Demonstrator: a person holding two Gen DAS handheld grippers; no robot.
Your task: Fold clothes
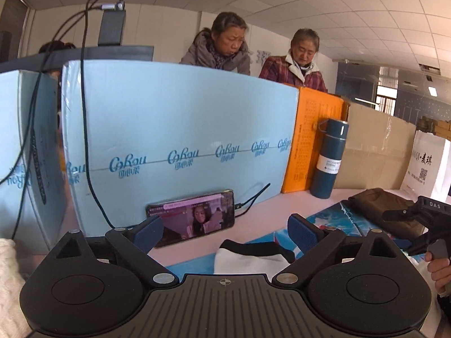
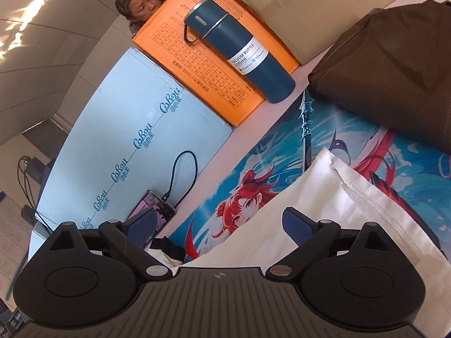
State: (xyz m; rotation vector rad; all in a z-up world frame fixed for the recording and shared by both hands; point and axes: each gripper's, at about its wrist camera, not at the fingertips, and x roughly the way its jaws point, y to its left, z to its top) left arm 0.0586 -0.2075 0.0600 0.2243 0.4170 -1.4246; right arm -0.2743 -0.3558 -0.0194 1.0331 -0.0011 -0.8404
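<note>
A white garment with a black trim lies on the printed mat just ahead of my left gripper, whose blue-padded jaws stand wide open with nothing between them. In the right wrist view the same white garment spreads under and ahead of my right gripper, also wide open and empty, its pads clear of the cloth. A folded brown garment rests at the mat's far right. My right gripper also shows at the left view's right edge, held by a hand.
A phone on a cable leans against a light blue box. Beside the box stand an orange box, a dark blue vacuum bottle, brown cardboard and a white paper bag. Two people stand behind the boxes.
</note>
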